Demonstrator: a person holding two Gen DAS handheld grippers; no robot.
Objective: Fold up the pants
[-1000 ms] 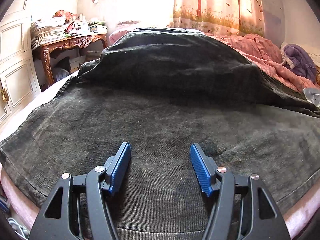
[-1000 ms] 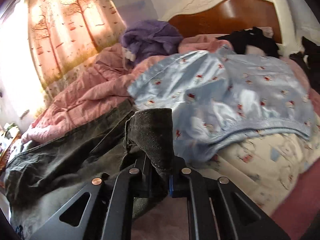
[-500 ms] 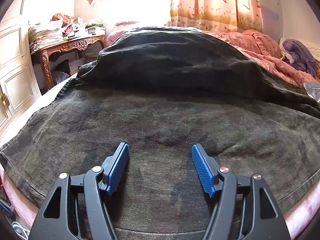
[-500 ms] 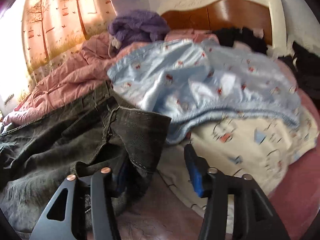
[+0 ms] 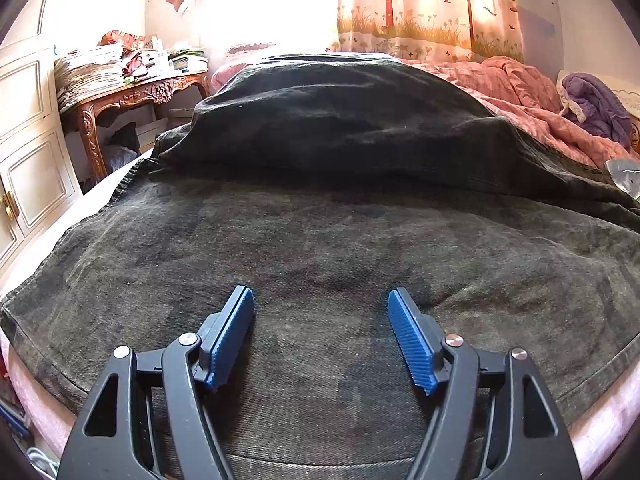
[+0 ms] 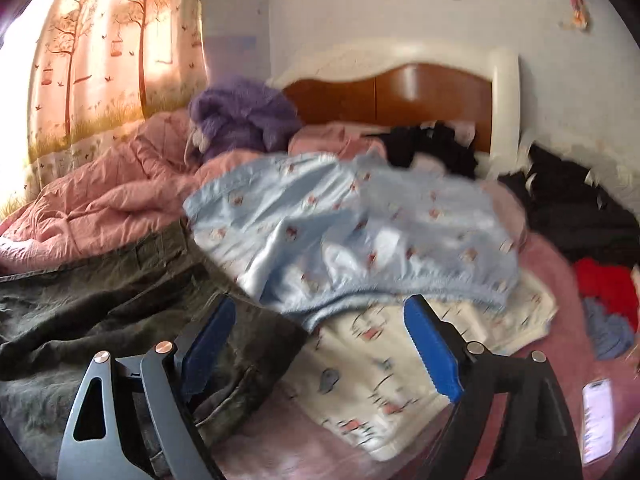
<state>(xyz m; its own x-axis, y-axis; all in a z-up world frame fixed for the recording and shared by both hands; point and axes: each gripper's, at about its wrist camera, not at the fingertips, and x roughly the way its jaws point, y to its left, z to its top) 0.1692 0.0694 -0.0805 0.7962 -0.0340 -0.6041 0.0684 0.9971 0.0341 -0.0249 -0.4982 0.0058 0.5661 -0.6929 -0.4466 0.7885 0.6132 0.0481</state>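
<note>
Releasing confirmed: right gripper (image 6: 318, 314) fingers now wide apart, empty; a second ago clamped on pants corner, half second ago already parting. Pants (image 6: 120, 312) corner dropped onto bed (image 6: 280, 440), lying between and left of right fingers, waistband end crumpled beside blue sheet (image 6: 360, 232). Left gripper (image 5: 320, 300) unchanged: fingers apart, hovering over flat pants (image 5: 320, 240), folded layer heaped beyond fingers. Judgement: one fold laid; corner untidy, likely needs smoothing or re-grasp before next fold. Right view blurred; contact with cloth cannot tell.
</note>
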